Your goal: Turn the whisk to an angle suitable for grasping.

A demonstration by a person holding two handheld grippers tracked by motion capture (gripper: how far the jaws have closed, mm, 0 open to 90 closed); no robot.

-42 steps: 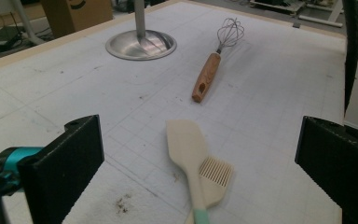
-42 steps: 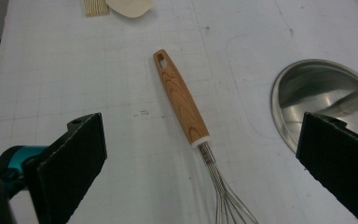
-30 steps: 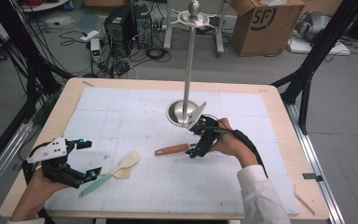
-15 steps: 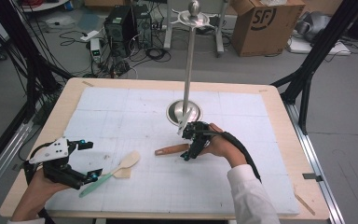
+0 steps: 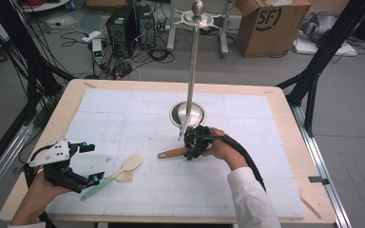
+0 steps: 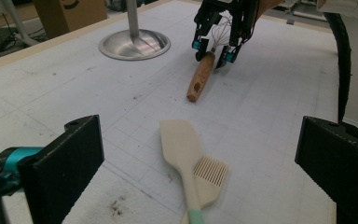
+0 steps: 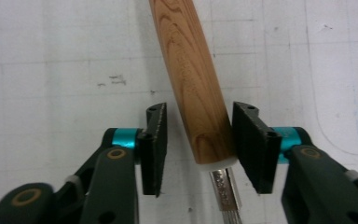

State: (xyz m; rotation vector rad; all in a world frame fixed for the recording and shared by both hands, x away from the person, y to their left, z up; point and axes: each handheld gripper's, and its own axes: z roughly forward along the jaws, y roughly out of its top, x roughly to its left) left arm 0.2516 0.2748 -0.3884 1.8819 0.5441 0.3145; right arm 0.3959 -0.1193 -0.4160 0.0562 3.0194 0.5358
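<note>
The wooden handle point(image 7: 193, 84) lies on the white mat point(image 5: 247, 180) near the stand base point(image 5: 188, 114), straddled by the right gripper point(image 7: 196, 144), whose jaws have just been closing (one pad touching, not pinched yet); a firm squeeze is probably needed before lifting.

Brown wood-grained handle point(image 7: 193, 88) — cream spatula point(image 6: 181, 148) with mint-green grip — on a white gridded mat point(image 5: 123, 118).

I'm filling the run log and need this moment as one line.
right gripper: jaws closing round wooden handle, left pad not yet touching | left gripper: open, before spatula | handle lying on table
</note>
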